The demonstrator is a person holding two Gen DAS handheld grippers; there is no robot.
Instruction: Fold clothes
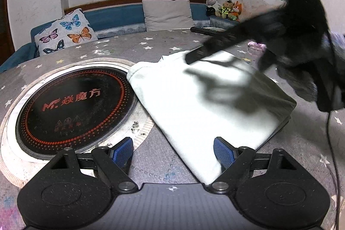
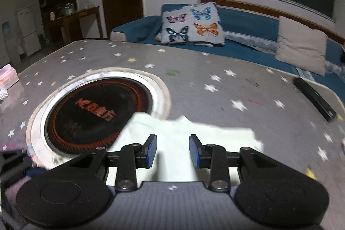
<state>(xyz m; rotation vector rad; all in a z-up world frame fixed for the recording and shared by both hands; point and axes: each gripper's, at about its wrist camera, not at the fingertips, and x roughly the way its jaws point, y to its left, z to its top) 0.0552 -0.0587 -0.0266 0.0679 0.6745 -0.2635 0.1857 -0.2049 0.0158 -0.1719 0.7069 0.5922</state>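
Observation:
A white folded garment lies flat on the grey star-patterned table, just right of the round cooktop. My left gripper is open wide at the garment's near corner, its right pad over the cloth edge and its left pad over bare table. The blurred black frame of the right-hand tool hangs over the garment's far right side and casts a shadow on it. In the right wrist view my right gripper stands partly open above the white garment, with nothing pinched between its pads.
A black round induction cooktop with red lettering is set into the table; it shows as the cooktop left of the cloth. A black flat bar lies at the far right. A butterfly cushion rests on the blue sofa.

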